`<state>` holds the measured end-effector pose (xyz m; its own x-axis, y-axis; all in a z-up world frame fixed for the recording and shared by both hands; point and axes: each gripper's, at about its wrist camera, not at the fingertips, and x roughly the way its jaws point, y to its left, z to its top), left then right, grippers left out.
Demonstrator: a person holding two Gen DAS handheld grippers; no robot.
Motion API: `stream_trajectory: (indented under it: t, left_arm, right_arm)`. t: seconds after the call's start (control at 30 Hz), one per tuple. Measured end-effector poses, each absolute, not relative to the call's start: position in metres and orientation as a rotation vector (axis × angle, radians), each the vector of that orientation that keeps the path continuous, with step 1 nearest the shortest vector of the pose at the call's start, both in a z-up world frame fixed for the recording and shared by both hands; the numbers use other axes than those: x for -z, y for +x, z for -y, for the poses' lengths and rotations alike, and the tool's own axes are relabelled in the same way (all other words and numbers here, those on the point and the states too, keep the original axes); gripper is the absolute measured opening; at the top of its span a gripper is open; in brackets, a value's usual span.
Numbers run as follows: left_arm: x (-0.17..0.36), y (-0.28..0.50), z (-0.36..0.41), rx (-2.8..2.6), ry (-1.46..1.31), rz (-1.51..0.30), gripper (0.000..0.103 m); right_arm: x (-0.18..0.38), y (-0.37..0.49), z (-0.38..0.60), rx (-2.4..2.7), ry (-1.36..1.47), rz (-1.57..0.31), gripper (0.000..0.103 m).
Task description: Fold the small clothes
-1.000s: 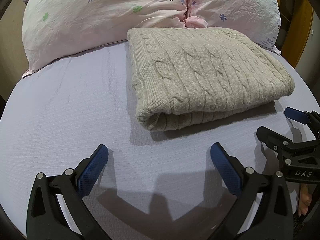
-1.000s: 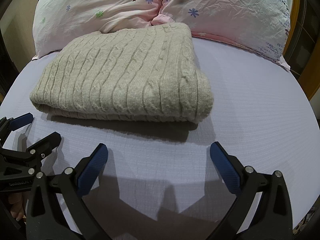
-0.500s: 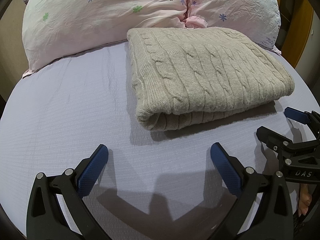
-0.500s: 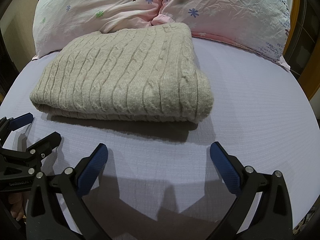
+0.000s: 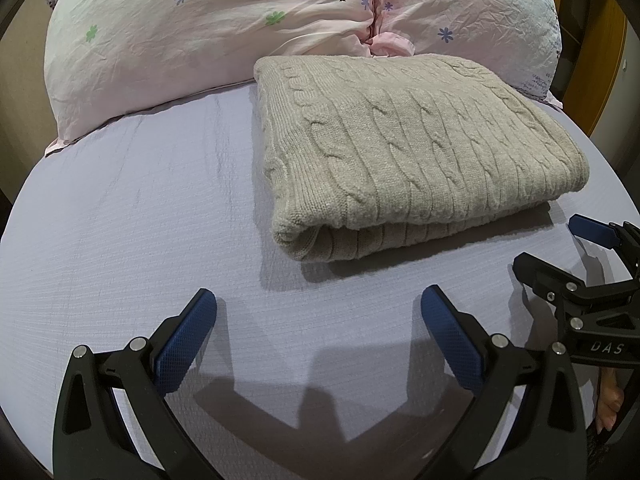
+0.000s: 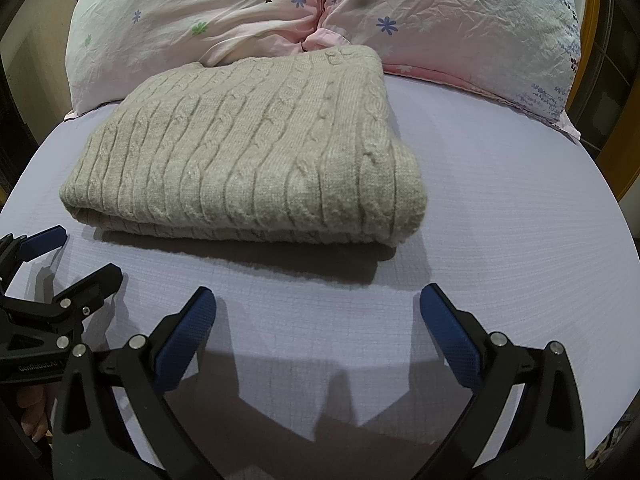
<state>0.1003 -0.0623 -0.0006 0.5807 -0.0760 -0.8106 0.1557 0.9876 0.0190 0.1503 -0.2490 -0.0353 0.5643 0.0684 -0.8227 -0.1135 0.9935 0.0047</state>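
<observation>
A beige cable-knit sweater (image 5: pixel 404 148) lies folded into a thick rectangle on the lilac bed sheet (image 5: pixel 132 216); it also shows in the right wrist view (image 6: pixel 256 160). My left gripper (image 5: pixel 318 316) is open and empty, hovering over the sheet in front of the sweater's left front corner. My right gripper (image 6: pixel 318 316) is open and empty in front of the sweater's right front corner. Each gripper shows at the edge of the other's view: the right gripper (image 5: pixel 560 248) and the left gripper (image 6: pixel 76 256).
Two pink floral pillows (image 5: pixel 224 28) lie against the far edge of the bed, touching the sweater's back; they also show in the right wrist view (image 6: pixel 460 20). A wooden frame (image 5: pixel 608 40) stands at the right. Bare sheet (image 6: pixel 500 208) lies on either side of the sweater.
</observation>
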Motion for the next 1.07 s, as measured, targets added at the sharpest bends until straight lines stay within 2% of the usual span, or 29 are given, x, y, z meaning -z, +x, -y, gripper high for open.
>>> stream_trajectory:
  t: [1.07]
  left_arm:
    - [0.0002,0.1018,0.0616,0.139,0.094,-0.939,0.102]
  right_arm:
    - [0.0353,0.1504,0.2488,-0.108,-0.051,-0.965,0.101]
